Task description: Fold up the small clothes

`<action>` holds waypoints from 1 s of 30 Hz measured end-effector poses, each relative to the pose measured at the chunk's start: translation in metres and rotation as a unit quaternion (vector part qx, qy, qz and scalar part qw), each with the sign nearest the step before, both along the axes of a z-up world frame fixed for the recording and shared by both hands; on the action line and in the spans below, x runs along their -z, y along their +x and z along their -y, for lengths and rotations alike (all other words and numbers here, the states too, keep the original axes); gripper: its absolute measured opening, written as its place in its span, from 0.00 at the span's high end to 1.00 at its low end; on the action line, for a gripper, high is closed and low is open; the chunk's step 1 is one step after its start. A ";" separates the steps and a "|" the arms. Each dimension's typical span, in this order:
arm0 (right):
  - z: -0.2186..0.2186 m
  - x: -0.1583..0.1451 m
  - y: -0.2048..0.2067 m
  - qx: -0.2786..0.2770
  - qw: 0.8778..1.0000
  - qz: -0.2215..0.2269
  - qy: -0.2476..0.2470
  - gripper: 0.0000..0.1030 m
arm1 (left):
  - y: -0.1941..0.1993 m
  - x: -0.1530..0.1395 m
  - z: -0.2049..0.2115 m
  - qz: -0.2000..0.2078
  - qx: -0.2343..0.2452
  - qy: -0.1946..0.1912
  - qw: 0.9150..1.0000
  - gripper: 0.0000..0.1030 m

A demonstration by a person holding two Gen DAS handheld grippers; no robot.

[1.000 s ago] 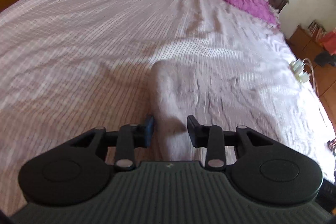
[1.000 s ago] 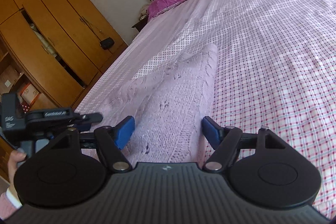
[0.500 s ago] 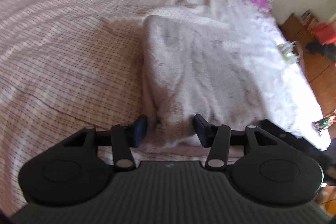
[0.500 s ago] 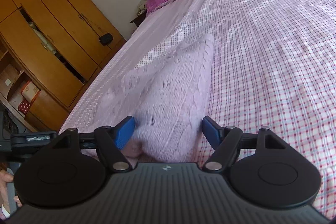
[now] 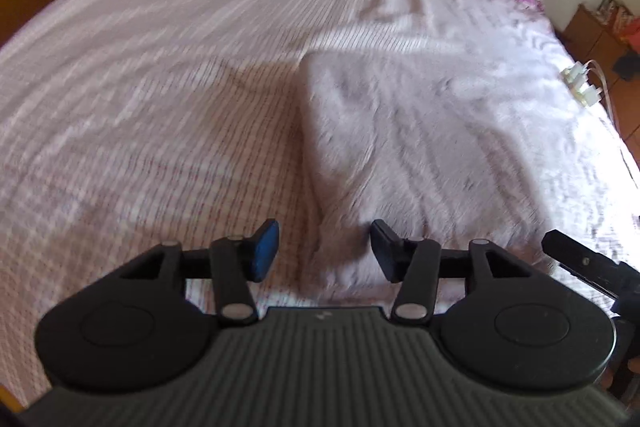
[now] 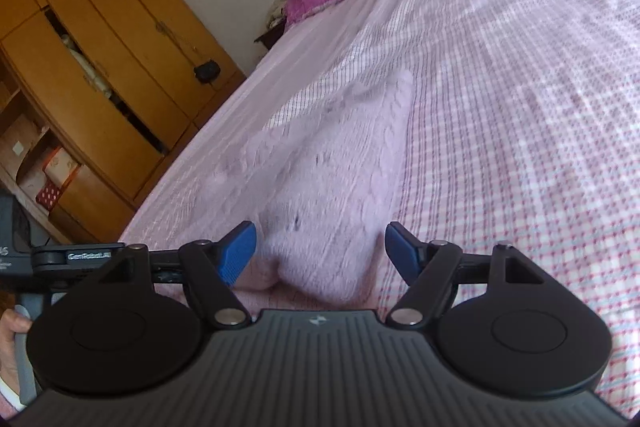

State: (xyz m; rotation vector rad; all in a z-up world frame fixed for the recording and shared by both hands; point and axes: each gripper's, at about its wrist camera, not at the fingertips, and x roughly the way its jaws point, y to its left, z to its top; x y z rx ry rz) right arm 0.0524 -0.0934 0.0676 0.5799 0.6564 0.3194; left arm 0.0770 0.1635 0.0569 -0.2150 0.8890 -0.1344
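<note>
A: Item one, far left?
B: My left gripper (image 5: 324,247), jaws apart, pads off the cloth; the near edge of the pink cable-knit garment (image 5: 408,155) lies between them.
A: Item two?
B: That garment, flat on the checked bedsheet (image 5: 140,107), near the bed's front edge.
A: Item three?
B: My right gripper (image 6: 320,249), jaws wide and opening, the garment's folded end (image 6: 332,219) between them, ungripped.

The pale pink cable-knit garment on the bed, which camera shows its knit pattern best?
The right wrist view: the pale pink cable-knit garment lies close in front of the open right gripper, its cables and small holes readable. In the left wrist view the garment is motion-blurred, a smooth pale folded shape.
</note>
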 end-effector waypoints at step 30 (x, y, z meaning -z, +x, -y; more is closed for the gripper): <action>-0.008 0.043 0.108 -0.061 0.991 -0.076 0.090 0.40 | 0.068 0.060 -0.013 -0.035 0.020 -0.207 0.977 0.47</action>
